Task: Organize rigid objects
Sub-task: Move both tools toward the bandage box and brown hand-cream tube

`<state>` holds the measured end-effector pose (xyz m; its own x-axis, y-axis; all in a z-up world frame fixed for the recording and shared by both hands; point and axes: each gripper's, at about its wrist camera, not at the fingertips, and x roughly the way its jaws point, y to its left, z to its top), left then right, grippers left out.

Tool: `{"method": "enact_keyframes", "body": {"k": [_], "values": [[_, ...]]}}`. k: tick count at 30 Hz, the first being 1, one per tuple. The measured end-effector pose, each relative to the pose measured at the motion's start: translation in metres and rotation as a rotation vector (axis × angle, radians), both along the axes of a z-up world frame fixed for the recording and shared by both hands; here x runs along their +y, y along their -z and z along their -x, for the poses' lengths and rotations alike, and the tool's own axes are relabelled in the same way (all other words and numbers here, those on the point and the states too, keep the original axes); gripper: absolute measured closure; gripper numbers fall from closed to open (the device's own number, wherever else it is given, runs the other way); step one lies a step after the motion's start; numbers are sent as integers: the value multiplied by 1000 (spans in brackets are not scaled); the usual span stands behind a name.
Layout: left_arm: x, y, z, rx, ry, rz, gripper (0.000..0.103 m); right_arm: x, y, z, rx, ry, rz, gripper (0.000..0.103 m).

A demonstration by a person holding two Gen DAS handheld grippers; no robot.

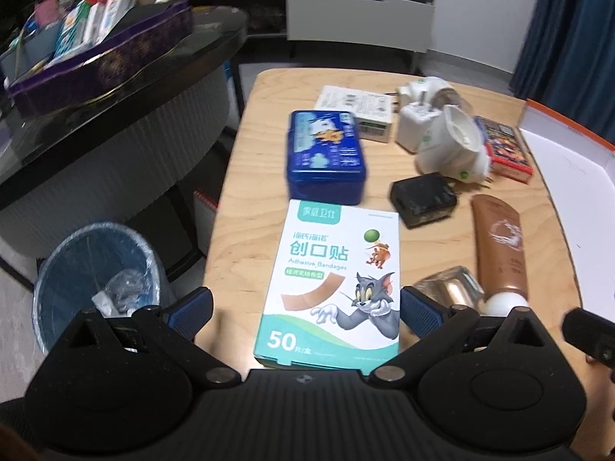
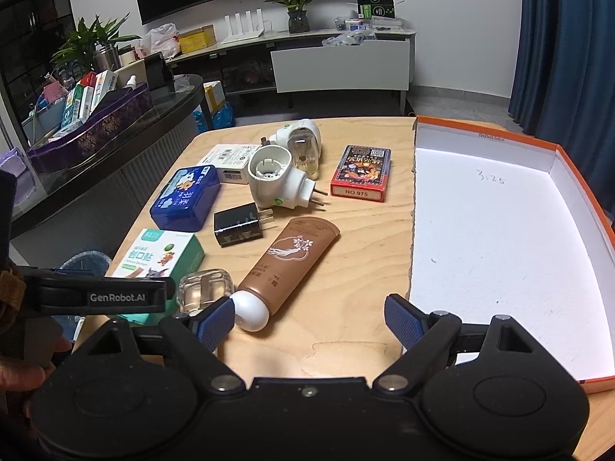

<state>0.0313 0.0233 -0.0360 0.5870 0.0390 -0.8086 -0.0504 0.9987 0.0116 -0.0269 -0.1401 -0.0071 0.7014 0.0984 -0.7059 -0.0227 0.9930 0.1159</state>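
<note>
My left gripper (image 1: 306, 309) is open, its blue pads either side of a white-and-teal adhesive bandage box (image 1: 330, 280) without touching it. Beyond it lie a blue tin (image 1: 324, 155), a black charger (image 1: 423, 199), a brown tube (image 1: 499, 246) and a clear glass bottle (image 1: 449, 286). My right gripper (image 2: 309, 320) is open over bare wood, with the brown tube's white cap (image 2: 251, 309) beside its left pad. White plug-in devices (image 2: 276, 176), a red card box (image 2: 361, 173) and the bandage box (image 2: 161, 257) show in the right wrist view. The left gripper's body (image 2: 100, 296) crosses the lower left.
An open orange-rimmed box (image 2: 565, 161) with a white inside sits at the table's right. A blue bin (image 1: 96, 272) stands on the floor left of the wooden table (image 1: 253, 161). A dark counter (image 1: 115, 88) carries a purple tray of cartons. A hand (image 2: 19, 374) shows at the lower left edge.
</note>
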Motion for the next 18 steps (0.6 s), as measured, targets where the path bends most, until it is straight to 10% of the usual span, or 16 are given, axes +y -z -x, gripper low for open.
{"method": "enact_keyframes", "body": {"k": [15,18], "values": [[-2,6,-5,-2,30,-16,0,7,9,-9,32,43,-10,3],[-1,9,-6,6,33,6,16,11,13,-17,51,56,-37,3]]}}
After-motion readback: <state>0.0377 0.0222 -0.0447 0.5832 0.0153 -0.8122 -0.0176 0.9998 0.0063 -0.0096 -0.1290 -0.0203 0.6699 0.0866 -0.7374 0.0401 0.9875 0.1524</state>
